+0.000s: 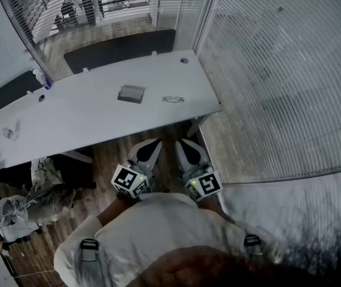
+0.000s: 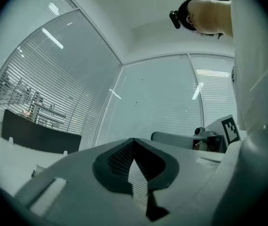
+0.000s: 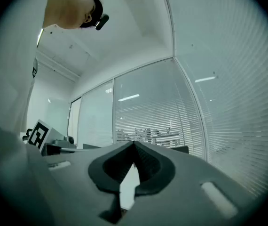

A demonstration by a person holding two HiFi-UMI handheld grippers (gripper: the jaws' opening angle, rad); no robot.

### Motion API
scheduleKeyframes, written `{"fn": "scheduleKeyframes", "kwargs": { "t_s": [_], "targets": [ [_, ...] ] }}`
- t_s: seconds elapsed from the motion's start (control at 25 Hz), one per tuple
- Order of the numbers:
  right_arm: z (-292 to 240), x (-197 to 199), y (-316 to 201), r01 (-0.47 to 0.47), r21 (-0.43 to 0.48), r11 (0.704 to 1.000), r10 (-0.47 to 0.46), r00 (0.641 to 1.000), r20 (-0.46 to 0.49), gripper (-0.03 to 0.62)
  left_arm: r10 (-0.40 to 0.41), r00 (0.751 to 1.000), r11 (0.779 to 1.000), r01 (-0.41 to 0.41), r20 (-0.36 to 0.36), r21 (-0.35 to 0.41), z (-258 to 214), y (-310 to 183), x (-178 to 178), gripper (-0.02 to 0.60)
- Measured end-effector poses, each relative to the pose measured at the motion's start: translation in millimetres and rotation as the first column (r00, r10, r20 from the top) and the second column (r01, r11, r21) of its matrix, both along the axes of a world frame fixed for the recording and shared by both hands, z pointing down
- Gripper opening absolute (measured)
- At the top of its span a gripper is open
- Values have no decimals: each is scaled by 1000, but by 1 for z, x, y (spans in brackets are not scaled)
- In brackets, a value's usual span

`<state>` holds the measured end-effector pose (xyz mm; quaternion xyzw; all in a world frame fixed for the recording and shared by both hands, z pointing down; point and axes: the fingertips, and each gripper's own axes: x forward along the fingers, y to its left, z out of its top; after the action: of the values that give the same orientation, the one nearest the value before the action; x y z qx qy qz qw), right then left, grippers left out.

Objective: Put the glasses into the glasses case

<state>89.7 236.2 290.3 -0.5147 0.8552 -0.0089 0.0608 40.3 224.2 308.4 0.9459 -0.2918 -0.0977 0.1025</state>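
- Head view: glasses case (image 1: 131, 94) lies near the middle of the white desk (image 1: 69, 121). It is too small to tell whether the lid is open.
- Glasses (image 1: 173, 99): on the desk, to the right of the case and apart from it.
- Left gripper (image 1: 151, 145): held near the person's body, short of the desk edge, jaws closed together, nothing between them.
- Right gripper (image 1: 186, 143): beside the left, jaws likewise closed and empty.
- Step in hand, as judged: the reach toward the desk.
- Handling advice: part the right jaws before arrival, grip the frame and not the lenses, and steady the case with the left.
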Motion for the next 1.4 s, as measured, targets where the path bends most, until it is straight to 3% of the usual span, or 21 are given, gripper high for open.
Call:
{"fn": "scheduleKeyframes", "kwargs": {
  "t_s": [0.52,1.04,1.4],
  "targets": [
    [0,14,-2,3,2,1000,-3,1000,10,0,-2,1000,1000,2,6,-19,1,-5,13,2],
    [0,61,9,40,13,999,-40,998,38,2,-29,999,999,30,20,-31,2,4,59,2],
    [17,74,3,54,-39,998,-51,996,67,2,-64,998,997,65,30,-52,12,-1,67,2]
  ]
}}
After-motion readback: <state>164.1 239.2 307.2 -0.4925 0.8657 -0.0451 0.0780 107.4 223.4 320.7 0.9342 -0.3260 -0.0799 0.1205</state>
